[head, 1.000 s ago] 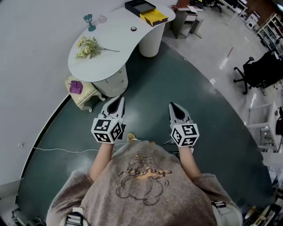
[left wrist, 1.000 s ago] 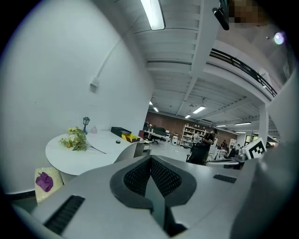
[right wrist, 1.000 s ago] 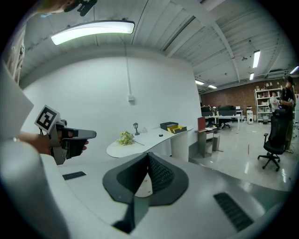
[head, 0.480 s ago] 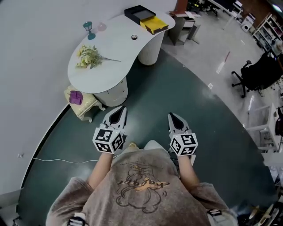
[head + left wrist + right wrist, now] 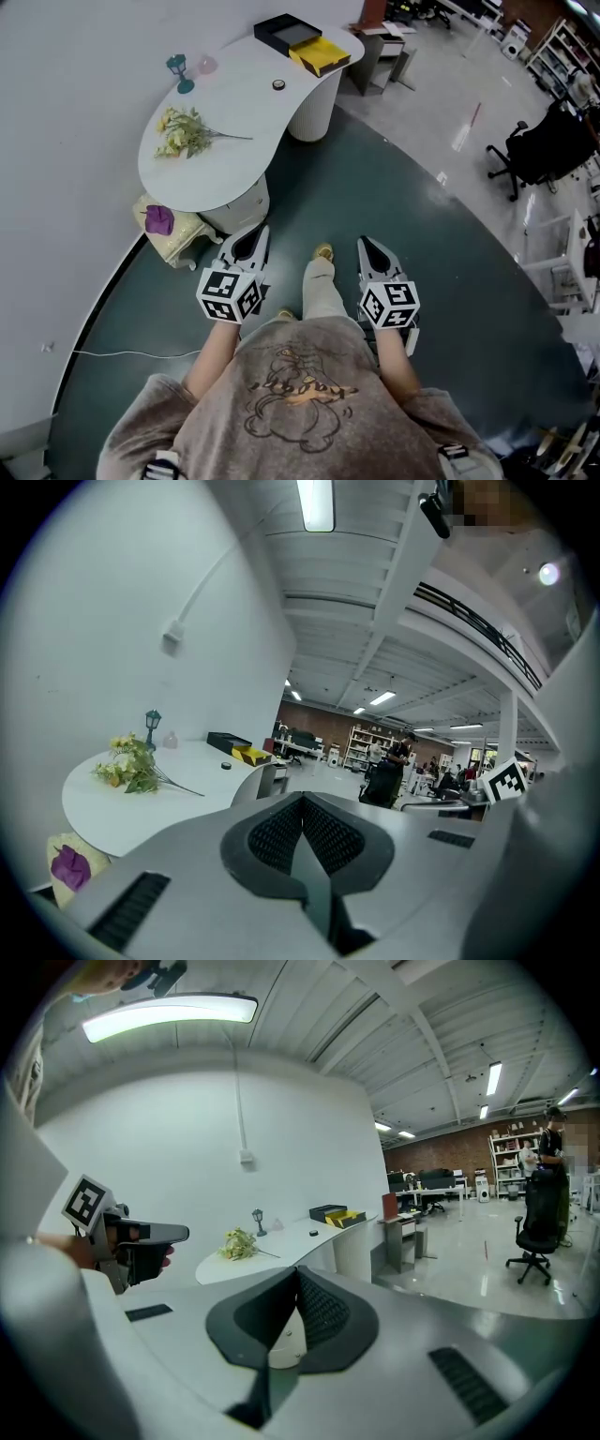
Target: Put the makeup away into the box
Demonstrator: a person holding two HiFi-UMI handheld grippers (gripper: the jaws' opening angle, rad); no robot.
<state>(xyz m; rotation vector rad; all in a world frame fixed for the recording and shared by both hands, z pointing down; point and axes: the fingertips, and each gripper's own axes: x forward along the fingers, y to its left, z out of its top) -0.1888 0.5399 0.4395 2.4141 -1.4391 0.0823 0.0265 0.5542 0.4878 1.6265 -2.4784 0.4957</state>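
Left gripper (image 5: 258,232) has its jaws together and nothing in them; it is held low in front of the person, over dark green floor (image 5: 394,187). Right gripper (image 5: 367,244) is the same, with its tips meeting and empty, and sits level with the left. Both point toward the white curved tabletop (image 5: 234,141) and are well apart from it. The black box (image 5: 287,31) sits at the tabletop's far right end, touching a yellow tray (image 5: 321,56) on its right side. A small dark round compact (image 5: 278,84) lies near the right edge, just short of the box and not touching it. A flower bunch (image 5: 183,131) lies by the left edge, and a teal lamp ornament (image 5: 176,70) stands at the far left edge. A cream stool (image 5: 183,234) with a purple thing (image 5: 157,219) on it stands below the tabletop's near end.
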